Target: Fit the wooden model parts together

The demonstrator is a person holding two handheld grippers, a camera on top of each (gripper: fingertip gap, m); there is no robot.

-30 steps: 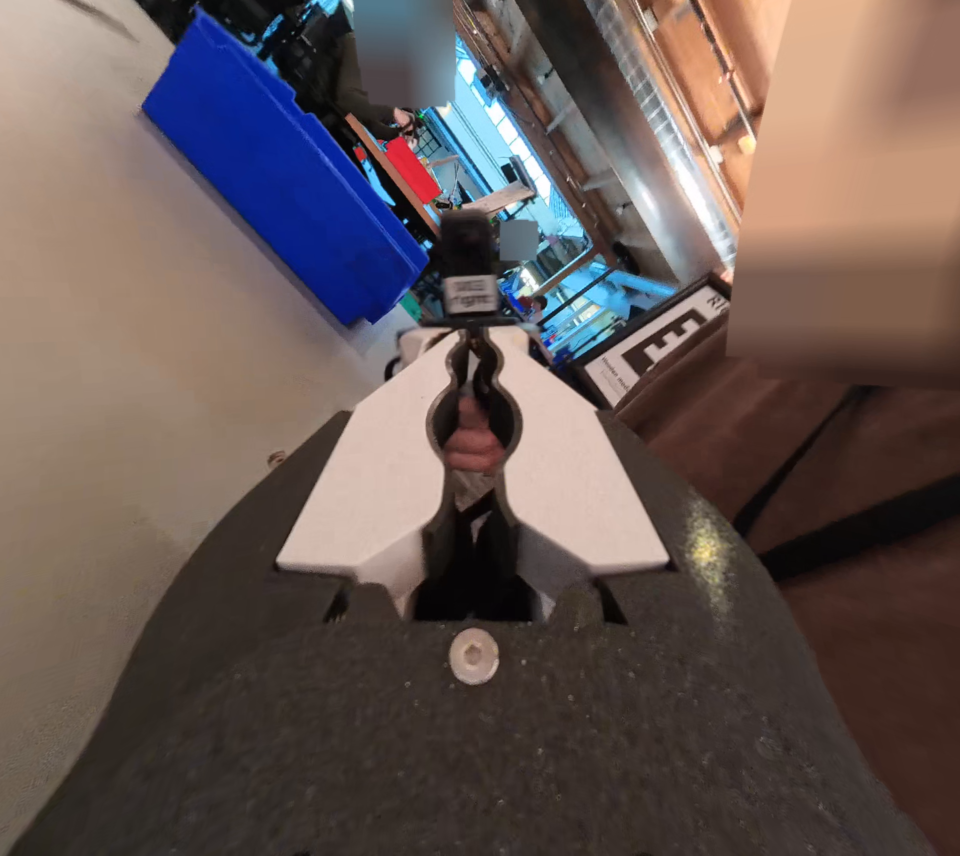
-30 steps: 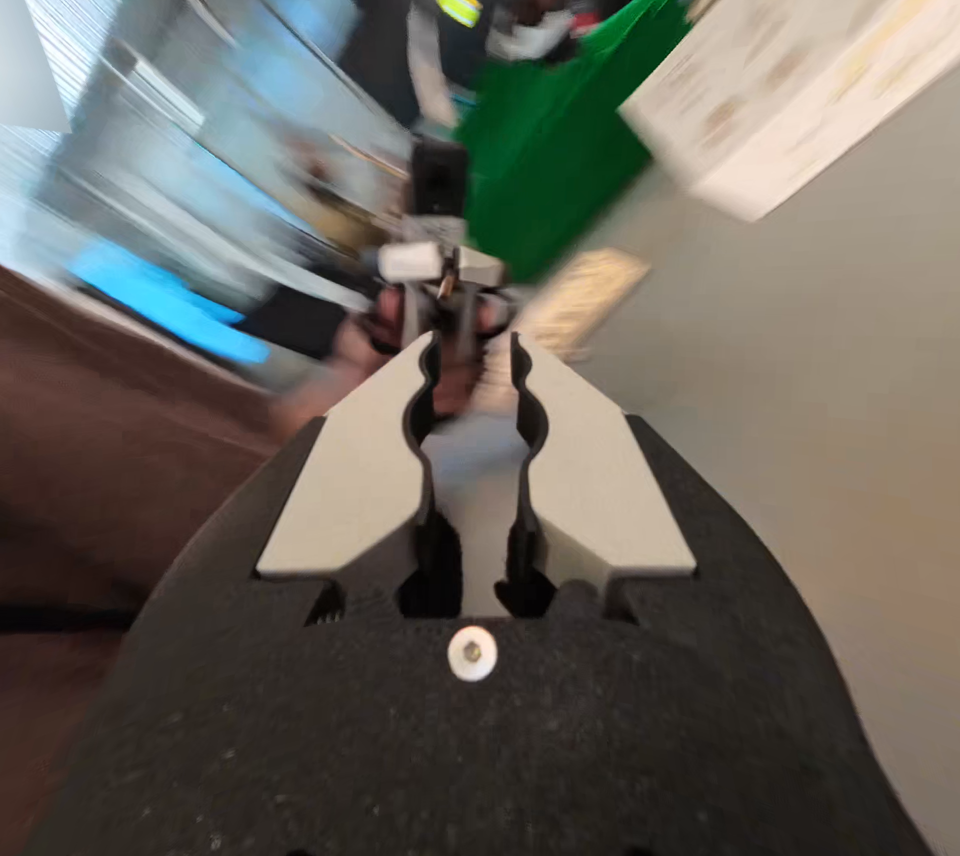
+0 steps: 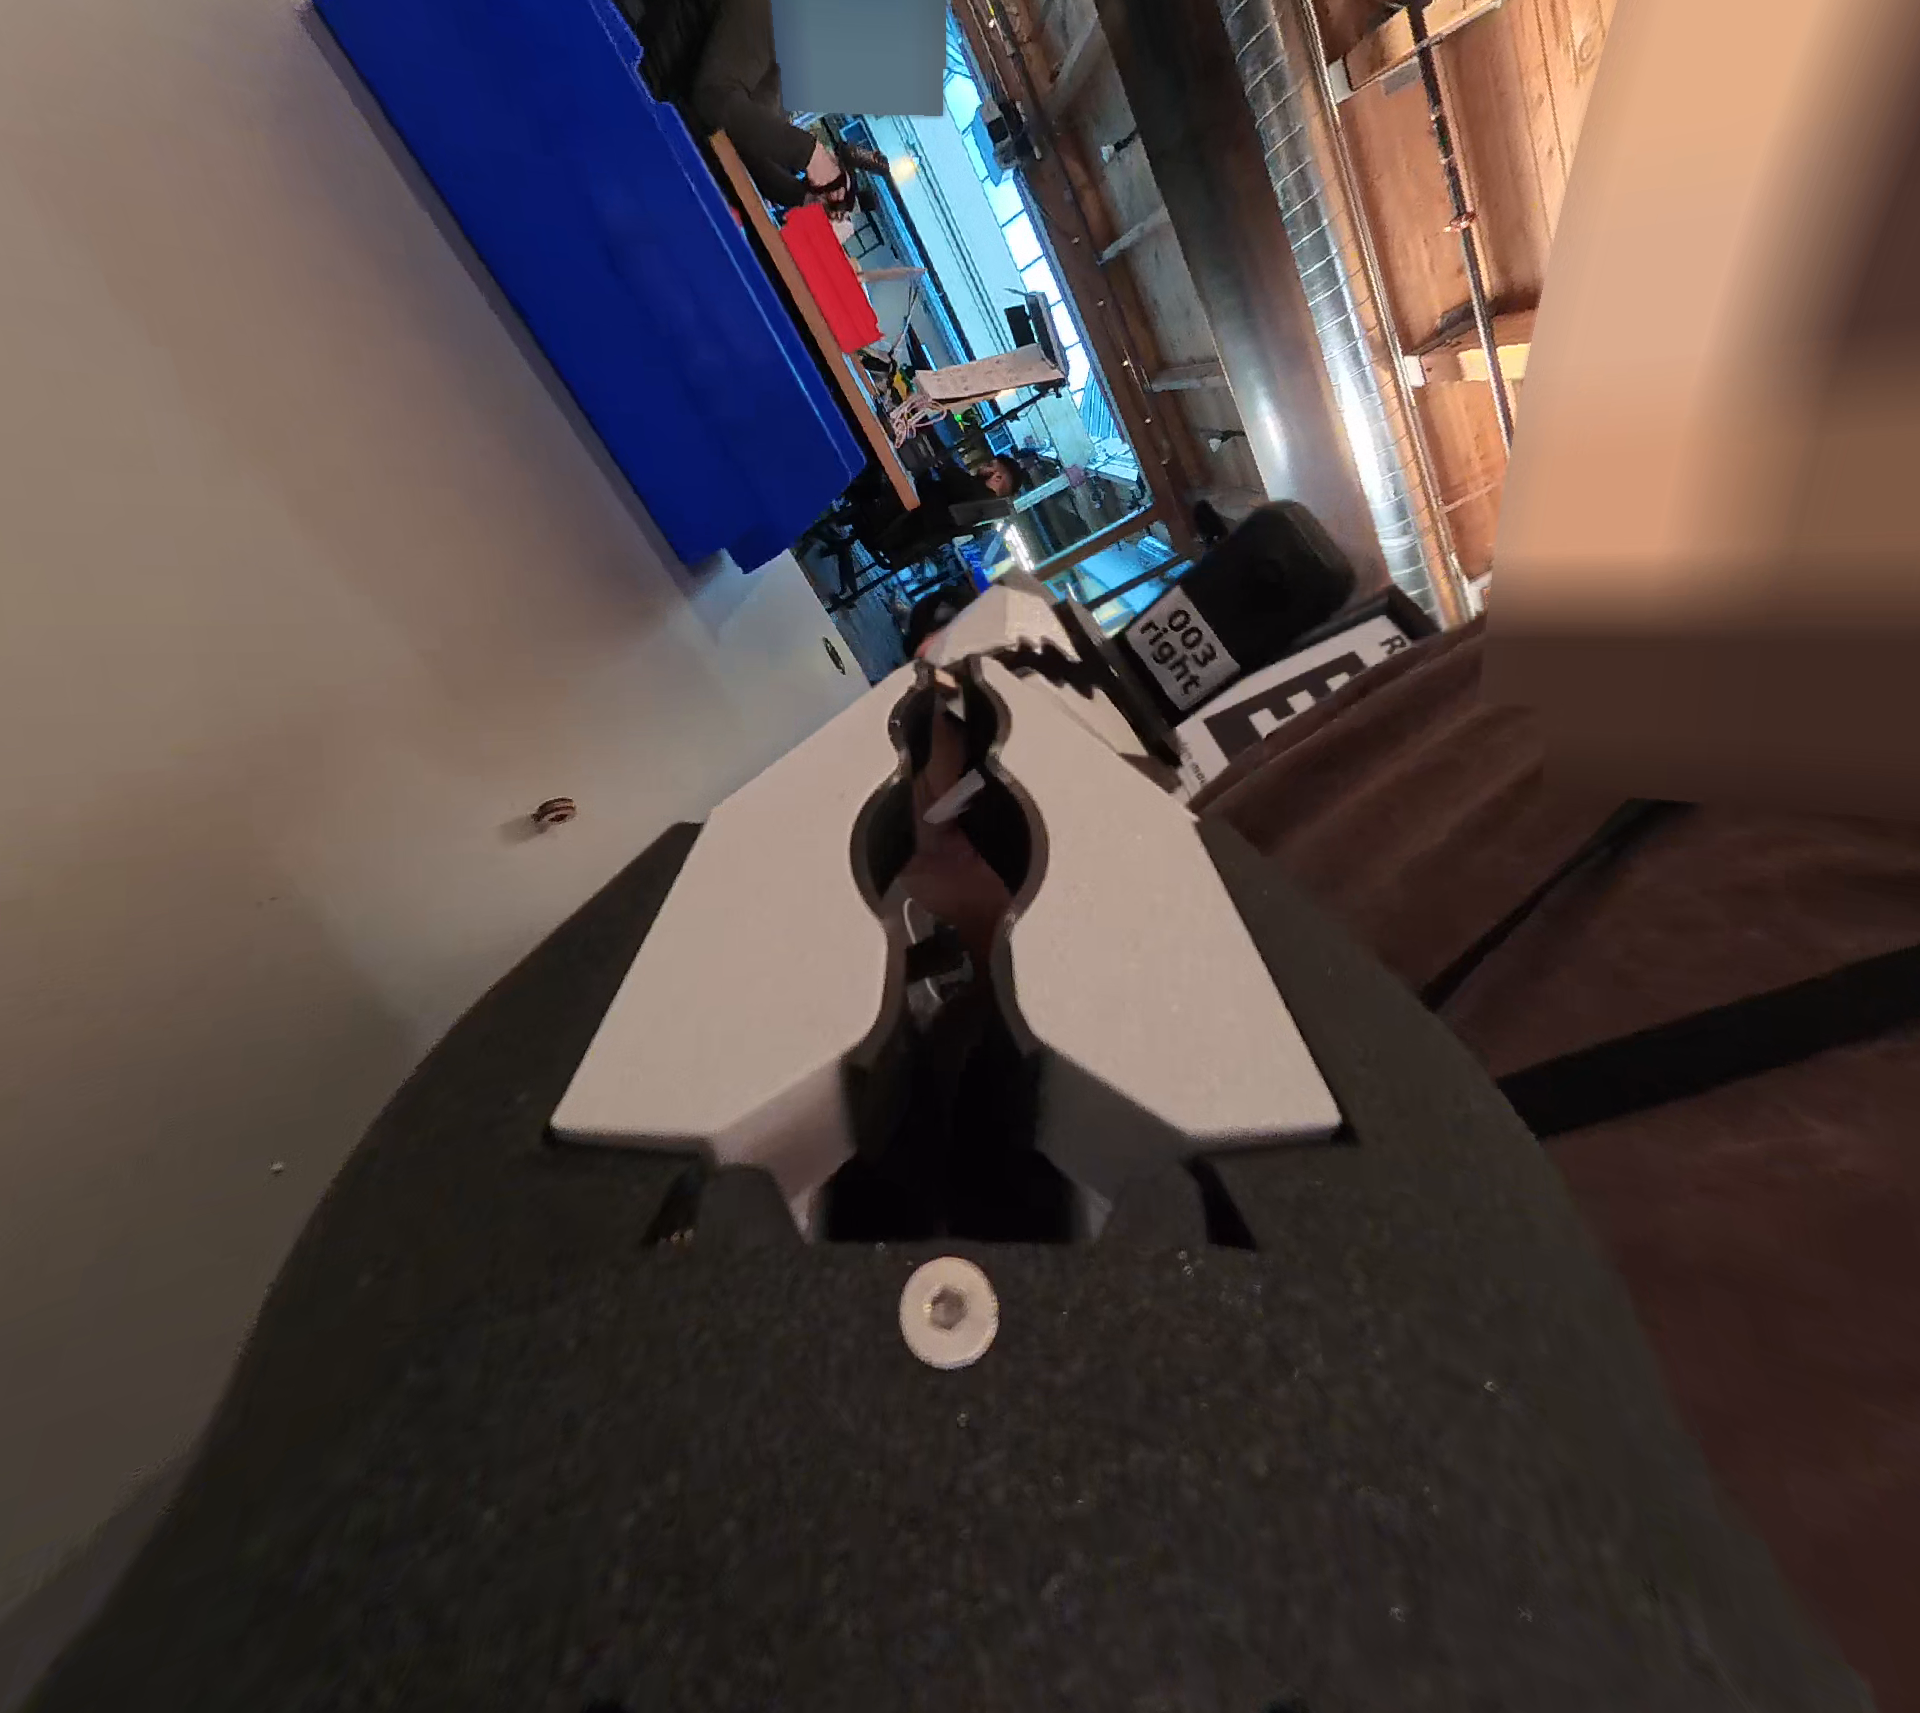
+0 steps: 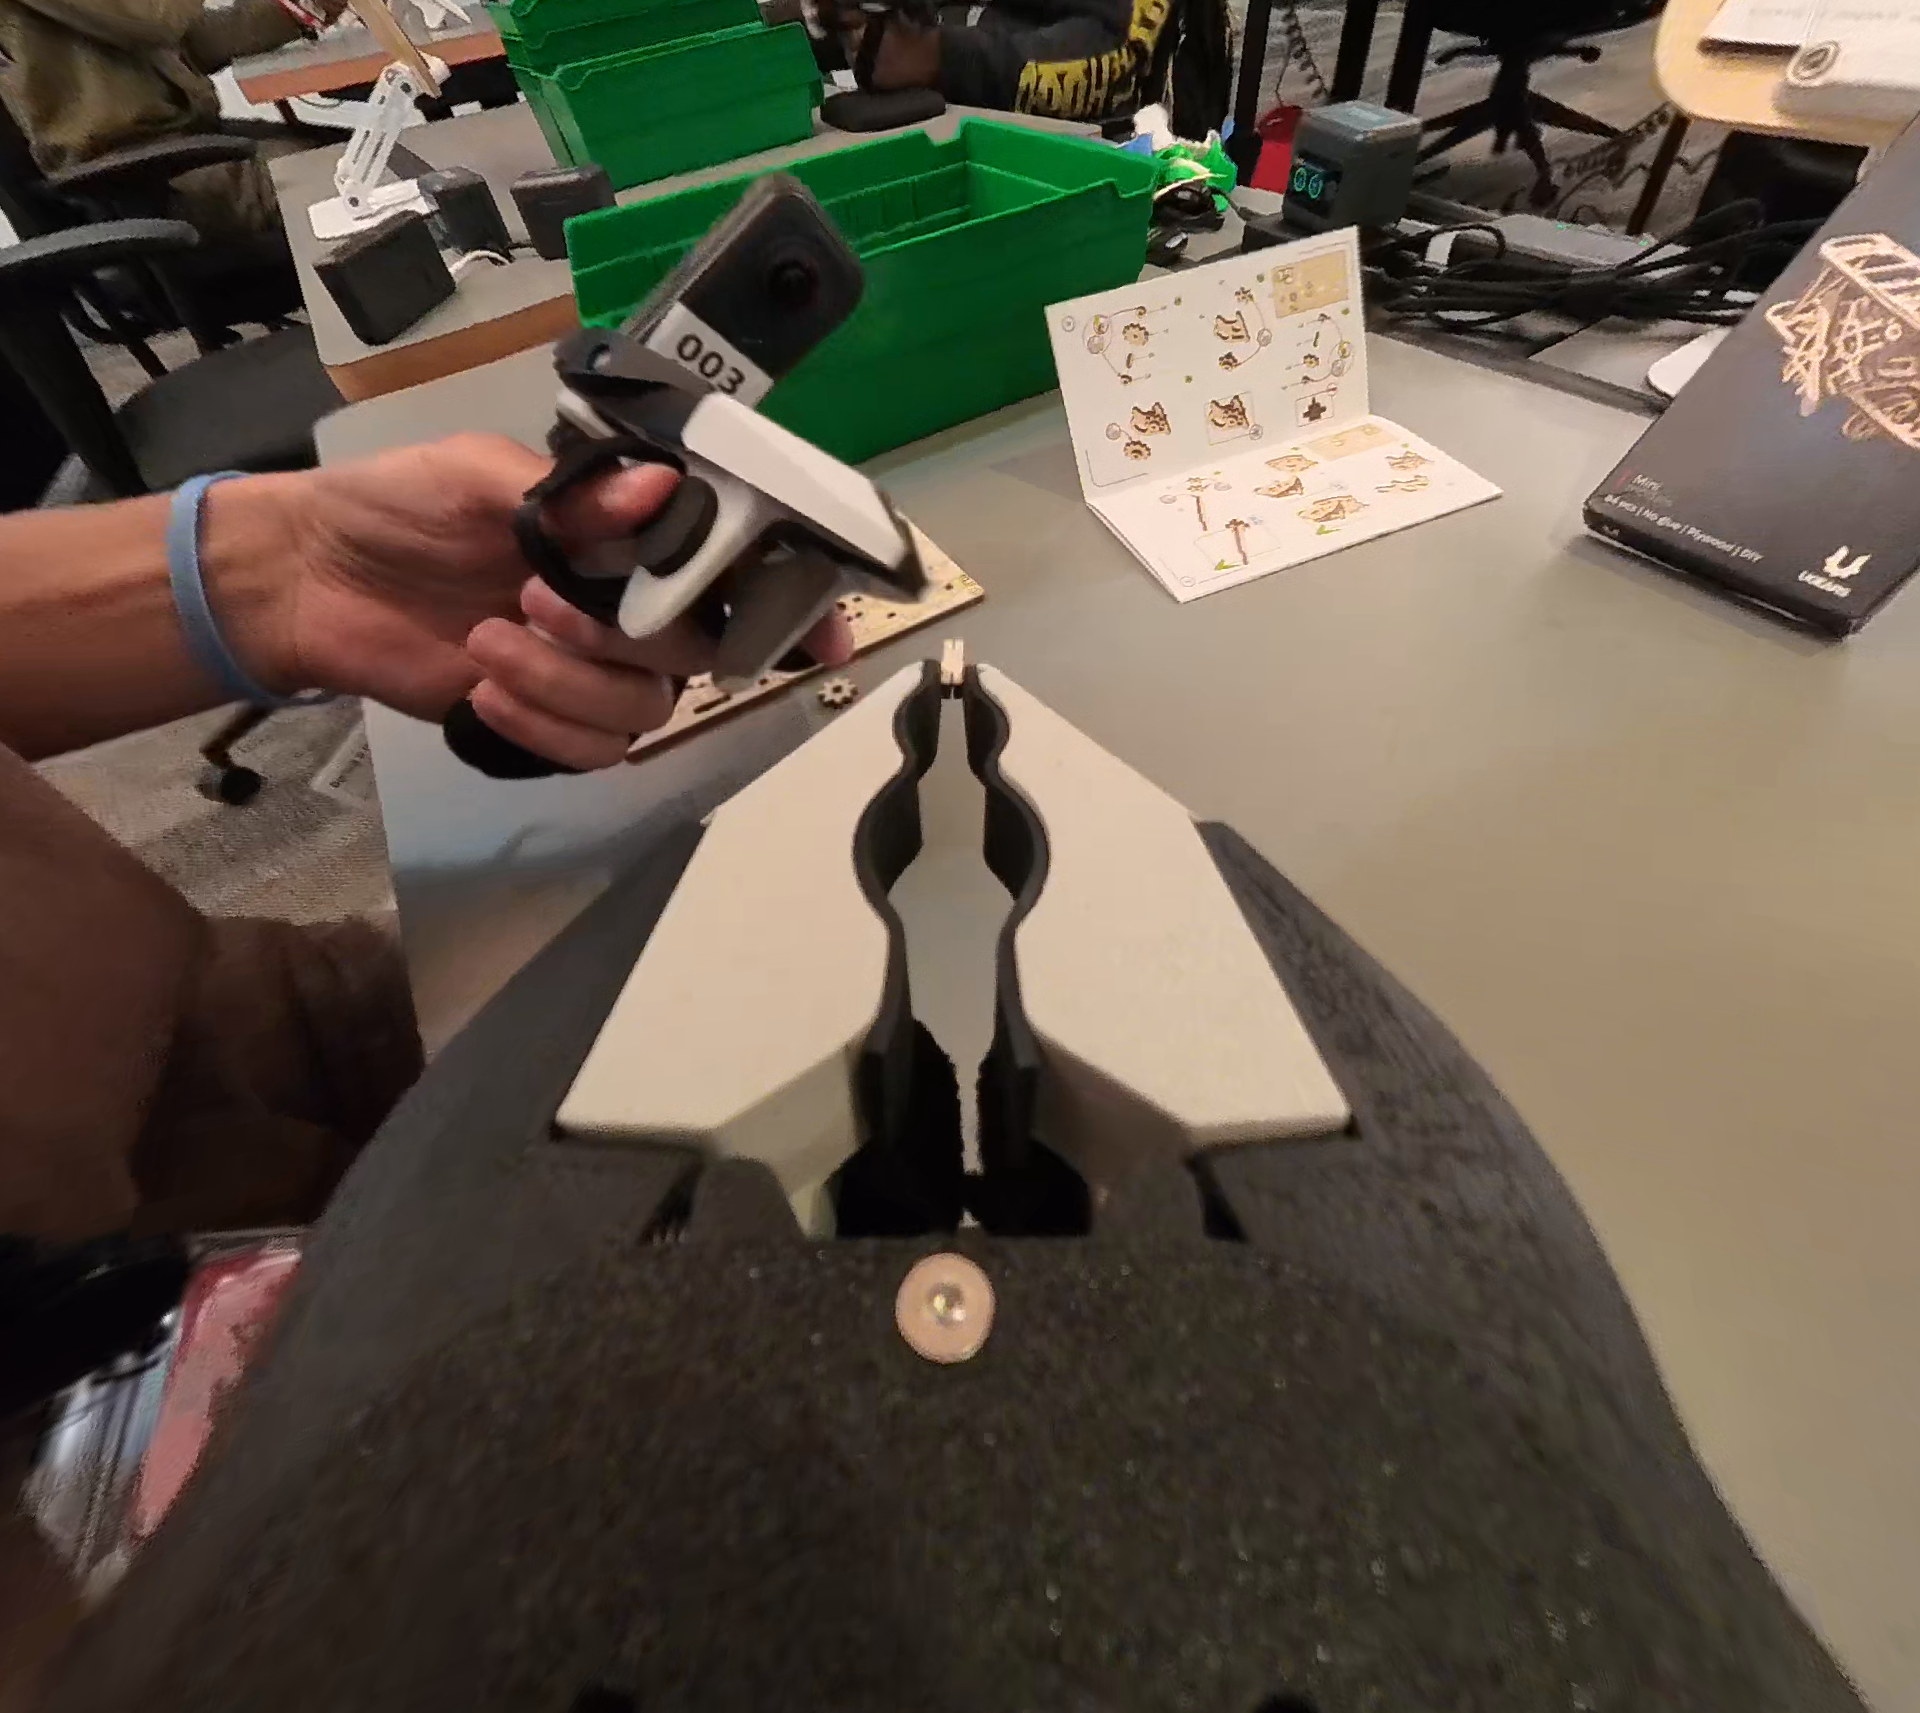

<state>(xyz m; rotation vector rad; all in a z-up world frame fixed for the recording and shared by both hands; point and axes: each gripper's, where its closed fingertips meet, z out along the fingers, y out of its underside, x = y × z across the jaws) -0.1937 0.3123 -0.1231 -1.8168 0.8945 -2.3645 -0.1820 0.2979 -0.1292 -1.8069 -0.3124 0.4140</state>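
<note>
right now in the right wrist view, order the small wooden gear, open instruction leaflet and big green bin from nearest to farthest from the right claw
1. Small wooden gear, just left of the right claw.
2. Open instruction leaflet, ahead right.
3. Big green bin, behind, ahead left.

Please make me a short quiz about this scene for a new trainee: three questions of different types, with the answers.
1. True or false: the small wooden gear lies inside the green bin.
2. What is pinched at the tips of the right gripper? A) nothing B) a small wooden piece C) a metal screw
3. Which flat thing lies under the tips of the left gripper?

Key
1. False: it lies on the grey table beside the plywood sheet, nearer than the green bin.
2. B
3. The plywood sheet.
</note>
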